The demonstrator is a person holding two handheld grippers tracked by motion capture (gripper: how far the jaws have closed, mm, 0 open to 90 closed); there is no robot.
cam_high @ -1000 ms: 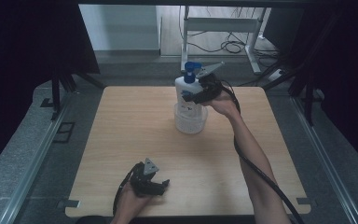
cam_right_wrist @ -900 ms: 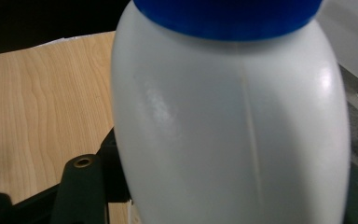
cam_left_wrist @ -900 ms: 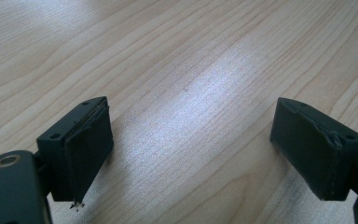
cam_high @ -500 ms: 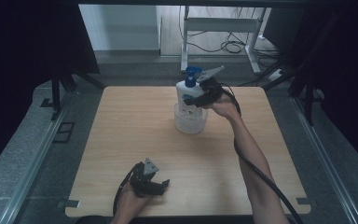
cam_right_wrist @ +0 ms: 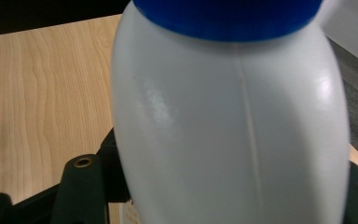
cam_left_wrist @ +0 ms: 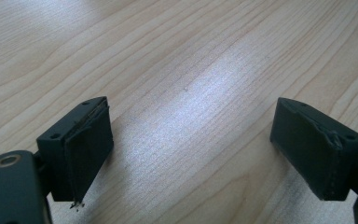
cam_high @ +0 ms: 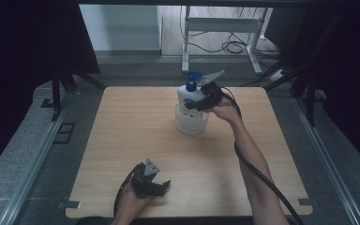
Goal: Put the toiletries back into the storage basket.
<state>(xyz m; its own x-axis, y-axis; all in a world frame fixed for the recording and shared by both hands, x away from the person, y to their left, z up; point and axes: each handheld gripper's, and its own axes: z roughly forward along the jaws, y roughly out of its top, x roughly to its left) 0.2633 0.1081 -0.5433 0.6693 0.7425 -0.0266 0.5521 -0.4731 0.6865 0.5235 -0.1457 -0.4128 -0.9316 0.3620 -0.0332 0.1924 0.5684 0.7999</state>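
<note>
A pale wood table (cam_high: 136, 122) stands on grey floor (cam_high: 23, 154). Black curtains (cam_high: 23, 42) hang at 9 and 3 o'clock. At 12 o'clock, a lit opening shows a white wall (cam_high: 122, 28), a grey metal stand (cam_high: 225, 23) and cables (cam_high: 232, 47) on the ground.

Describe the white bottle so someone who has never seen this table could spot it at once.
On the far middle of the wooden table stands a small white basket. The white bottle sits upright in it, clamped by the right claw. Its blue pump top sets it apart from everything nearby.
</note>
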